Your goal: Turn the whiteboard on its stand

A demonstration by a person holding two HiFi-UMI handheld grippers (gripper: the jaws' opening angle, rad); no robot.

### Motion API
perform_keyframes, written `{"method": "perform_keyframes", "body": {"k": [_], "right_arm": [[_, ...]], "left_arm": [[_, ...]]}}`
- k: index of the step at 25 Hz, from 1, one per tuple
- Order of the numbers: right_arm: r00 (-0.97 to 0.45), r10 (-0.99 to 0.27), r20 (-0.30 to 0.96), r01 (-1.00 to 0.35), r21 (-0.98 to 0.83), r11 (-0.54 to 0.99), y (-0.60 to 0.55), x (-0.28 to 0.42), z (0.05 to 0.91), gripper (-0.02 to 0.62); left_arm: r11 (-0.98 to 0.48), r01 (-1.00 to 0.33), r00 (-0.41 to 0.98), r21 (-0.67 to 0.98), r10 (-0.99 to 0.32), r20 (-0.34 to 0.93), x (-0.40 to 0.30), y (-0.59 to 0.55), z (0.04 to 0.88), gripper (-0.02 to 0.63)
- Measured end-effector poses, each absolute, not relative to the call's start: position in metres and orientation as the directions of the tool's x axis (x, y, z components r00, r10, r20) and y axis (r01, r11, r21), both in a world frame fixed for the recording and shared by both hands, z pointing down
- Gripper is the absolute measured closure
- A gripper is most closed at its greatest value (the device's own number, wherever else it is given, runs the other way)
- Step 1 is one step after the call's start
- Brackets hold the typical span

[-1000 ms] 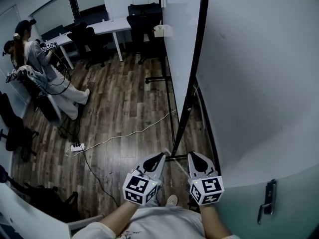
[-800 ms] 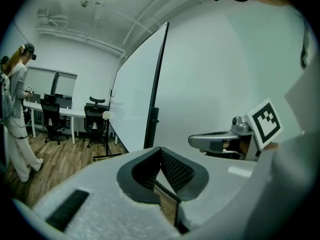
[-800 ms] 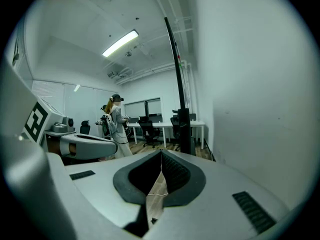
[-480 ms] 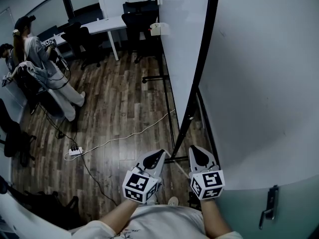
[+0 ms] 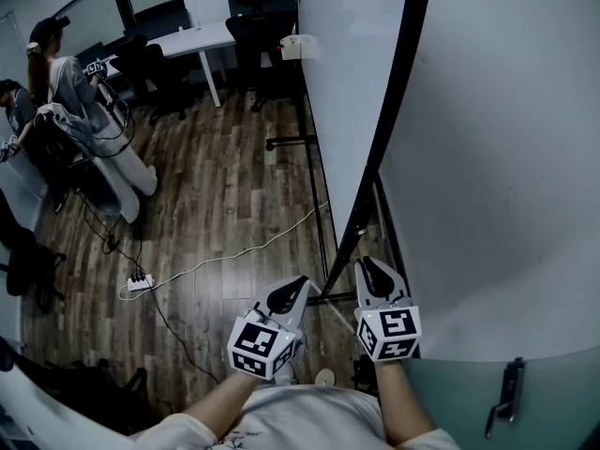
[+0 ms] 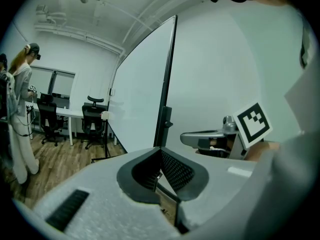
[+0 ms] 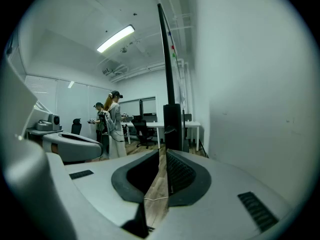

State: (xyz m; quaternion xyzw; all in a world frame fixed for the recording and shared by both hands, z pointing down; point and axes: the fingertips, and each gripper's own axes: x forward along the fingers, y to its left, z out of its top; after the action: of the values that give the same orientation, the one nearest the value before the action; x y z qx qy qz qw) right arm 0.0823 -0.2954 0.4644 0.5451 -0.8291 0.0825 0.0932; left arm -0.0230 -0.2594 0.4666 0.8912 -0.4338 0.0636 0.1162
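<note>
The whiteboard [image 5: 349, 82] stands edge-on to me on its stand, its black frame edge [image 5: 380, 134] running from the top down to the floor by my grippers. My left gripper [image 5: 298, 283] is low, just left of the frame's foot, shut with nothing in it. My right gripper [image 5: 366, 264] is just right of the frame's lower end, between it and the wall, also shut and empty. In the left gripper view the whiteboard [image 6: 140, 96] rises ahead of the closed left gripper [image 6: 160, 158]. The right gripper view has the frame post [image 7: 173, 126] straight ahead of my right gripper [image 7: 163, 159].
A grey wall [image 5: 506, 157] lies close on the right, with a door handle [image 5: 507, 394] low down. A power strip [image 5: 141, 280] and its cable lie on the wood floor. Two people [image 5: 66, 92] stand at the far left by a desk [image 5: 192, 40] and office chairs.
Both grippers have edged forward toward the foot of the whiteboard's frame. The frame's edge now leans further right in the head view. Both stay shut.
</note>
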Motion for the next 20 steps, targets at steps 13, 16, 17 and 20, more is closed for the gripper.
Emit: {"method": "perform_keyframes", "body": {"k": [13,16,17,20], "right_arm": [[-0.351,-0.899,0.261,-0.933,-0.018,0.359,-0.344,0.082,0.474,0.419],[-0.347,-0.900,0.262,-0.935,-0.023,0.353,-0.353,0.082,0.475,0.408],[-0.345,-0.901,0.265,-0.936,-0.024,0.351,-0.356,0.082,0.475,0.407],[-0.340,-0.900,0.273,-0.937,-0.021,0.348,-0.366,0.082,0.475,0.400]], "left_arm": [[-0.579,-0.799,0.601,0.161,-0.764,0.237,-0.029,-0.272,0.476,0.595],[-0.571,-0.805,0.594,0.163,-0.767,0.244,-0.032,-0.273,0.478,0.595],[-0.569,-0.806,0.592,0.164,-0.768,0.246,-0.032,-0.274,0.479,0.595],[-0.565,-0.808,0.588,0.166,-0.769,0.250,-0.033,-0.277,0.477,0.595]]}}
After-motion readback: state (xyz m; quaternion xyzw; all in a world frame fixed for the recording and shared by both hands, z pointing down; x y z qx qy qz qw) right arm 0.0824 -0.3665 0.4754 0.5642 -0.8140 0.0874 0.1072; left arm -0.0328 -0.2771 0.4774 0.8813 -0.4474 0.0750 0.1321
